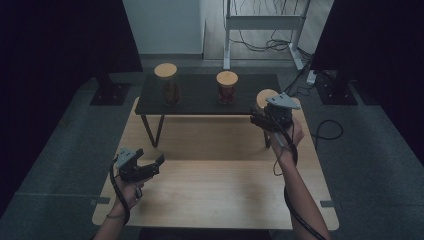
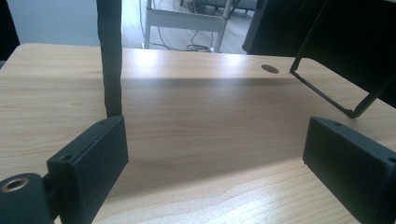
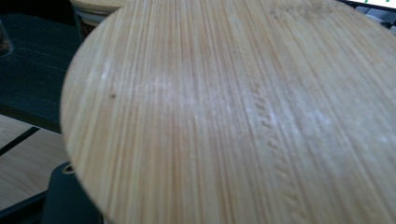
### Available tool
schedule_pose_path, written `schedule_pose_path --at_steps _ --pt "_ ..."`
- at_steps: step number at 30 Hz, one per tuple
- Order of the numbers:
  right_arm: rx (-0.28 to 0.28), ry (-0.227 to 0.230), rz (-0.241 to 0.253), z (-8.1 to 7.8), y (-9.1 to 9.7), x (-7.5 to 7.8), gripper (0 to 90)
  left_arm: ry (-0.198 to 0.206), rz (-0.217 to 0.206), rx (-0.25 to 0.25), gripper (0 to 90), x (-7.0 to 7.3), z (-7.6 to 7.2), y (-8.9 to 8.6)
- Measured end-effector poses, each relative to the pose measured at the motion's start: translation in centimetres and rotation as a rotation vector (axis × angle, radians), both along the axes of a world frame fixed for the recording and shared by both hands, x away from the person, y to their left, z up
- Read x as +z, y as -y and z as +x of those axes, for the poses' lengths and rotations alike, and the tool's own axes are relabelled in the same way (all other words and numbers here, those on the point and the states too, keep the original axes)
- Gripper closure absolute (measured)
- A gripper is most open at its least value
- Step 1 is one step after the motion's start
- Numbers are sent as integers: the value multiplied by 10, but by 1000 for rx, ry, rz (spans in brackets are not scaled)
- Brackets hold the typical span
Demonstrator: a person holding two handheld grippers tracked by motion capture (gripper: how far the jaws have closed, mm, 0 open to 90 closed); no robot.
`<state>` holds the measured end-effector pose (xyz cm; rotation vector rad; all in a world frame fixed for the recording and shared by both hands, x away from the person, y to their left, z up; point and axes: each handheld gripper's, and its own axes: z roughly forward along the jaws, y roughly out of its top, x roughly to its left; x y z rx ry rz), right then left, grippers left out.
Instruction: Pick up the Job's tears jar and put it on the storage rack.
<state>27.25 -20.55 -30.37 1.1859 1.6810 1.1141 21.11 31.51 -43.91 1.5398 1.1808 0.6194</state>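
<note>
Two glass jars with bamboo lids stand on a low black table (image 1: 200, 102): one at its left (image 1: 166, 84), one near the middle (image 1: 227, 87). At that table's right end my right gripper (image 1: 257, 119) is shut on a third jar, whose bamboo lid (image 1: 262, 96) peeks out behind the gripper's grey plate. In the right gripper view that lid (image 3: 233, 107) sits very close, with one black finger (image 3: 70, 200) below it. My left gripper (image 1: 149, 156) hovers open over the wooden table's (image 1: 215, 185) front left; its jaws (image 2: 215, 154) stand wide with nothing between.
The low black table stands on the wooden table on thin legs (image 2: 111, 56), with a wire frame leg (image 2: 327, 93) to the right. A white desk frame (image 1: 262, 22) with cables stands behind. Dark stands flank the table, and a cable (image 1: 327, 130) lies on the floor at right.
</note>
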Motion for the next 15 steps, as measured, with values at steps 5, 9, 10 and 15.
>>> schedule_pose_path --at_steps 5,9,10,15 --pt "1 -4 1 6 -2 1 251 -4 1 -3 63 -1 1 1" --pt "1 -4 3 10 -4 2 250 -4 -3 2 63 -1 1 0" --pt "0 -4 4 11 -4 3 251 -4 -3 3 63 -1 1 -1" --pt "-3 -1 12 16 -5 3 251 -6 -2 3 63 -1 2 -1"
